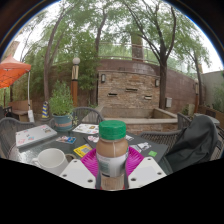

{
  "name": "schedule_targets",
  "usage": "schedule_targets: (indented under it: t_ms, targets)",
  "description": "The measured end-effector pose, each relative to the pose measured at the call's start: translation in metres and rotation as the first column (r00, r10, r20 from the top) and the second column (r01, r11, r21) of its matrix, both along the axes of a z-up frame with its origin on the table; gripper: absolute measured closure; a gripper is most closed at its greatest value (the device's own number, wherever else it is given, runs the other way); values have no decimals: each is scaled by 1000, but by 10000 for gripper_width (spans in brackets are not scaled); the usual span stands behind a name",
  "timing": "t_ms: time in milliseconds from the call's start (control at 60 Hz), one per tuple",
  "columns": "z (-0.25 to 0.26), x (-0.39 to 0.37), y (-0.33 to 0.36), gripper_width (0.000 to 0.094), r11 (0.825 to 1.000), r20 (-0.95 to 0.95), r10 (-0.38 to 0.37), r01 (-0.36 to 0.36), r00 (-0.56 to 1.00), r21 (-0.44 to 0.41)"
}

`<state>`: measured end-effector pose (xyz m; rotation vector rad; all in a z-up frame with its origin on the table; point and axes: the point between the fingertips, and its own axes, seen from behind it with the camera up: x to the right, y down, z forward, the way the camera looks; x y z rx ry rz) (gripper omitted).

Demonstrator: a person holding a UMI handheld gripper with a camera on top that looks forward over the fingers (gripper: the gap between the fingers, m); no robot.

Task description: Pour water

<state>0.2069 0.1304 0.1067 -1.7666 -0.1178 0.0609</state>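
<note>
gripper is level, pointing forward over the tabletop toward a brick wall and trees. both fingers close on a bottle, magenta pads pressed to its two sides; bottle is held upright, off the tabletop as far as can be seen.

bottle: green cap, clear body with brownish contents, sits between the fingers at centre.

around the bottle:
- white cup to its left, near, on the tabletop.
- yellow item between the cup and the bottle, flat.
- grey flat box further left, beyond the cup.
- teal pot with a green plant behind and left of the bottle.
- papers just behind the bottle.
- dark metal chair to its right.
- orange umbrella far left, well beyond the bottle.

the bottle hides what lies straight ahead of it.
</note>
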Motion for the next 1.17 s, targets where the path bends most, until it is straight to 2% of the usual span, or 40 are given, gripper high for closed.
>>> schedule_targets:
  t_ms: [117, 150, 233, 333, 417, 467, 517, 567, 683, 867, 1167]
  targets:
    - [-37, -3, -5, 616, 999, 30, 28, -27, 999, -24]
    - [-25, -5, -5, 617, 999, 26, 31, -32, 999, 38]
    - [-29, 5, -6, 616, 999, -46, 7, -6, 999, 36]
    - [-31, 5, -5, 600, 999, -47, 28, -27, 998, 19]
    - [-32, 4, -7, 476, 1000, -43, 22, -23, 999, -14]
    - [-45, 3, -14, 387, 995, -51, 19, -24, 999, -101]
    - [-60, -3, -26, 252, 978, -75, 35, -49, 997, -201]
    - [-60, -3, -33, 83, 975, -98, 47, -68, 994, -212]
    - [-47, 6, -60, 104, 971, -81, -9, -11, 997, -238]
    - [3, 8, -126, 103, 969, -50, -119, 105, 992, -222]
    - [99, -63, -288, 105, 957, -78, -235, 216, 969, -195]
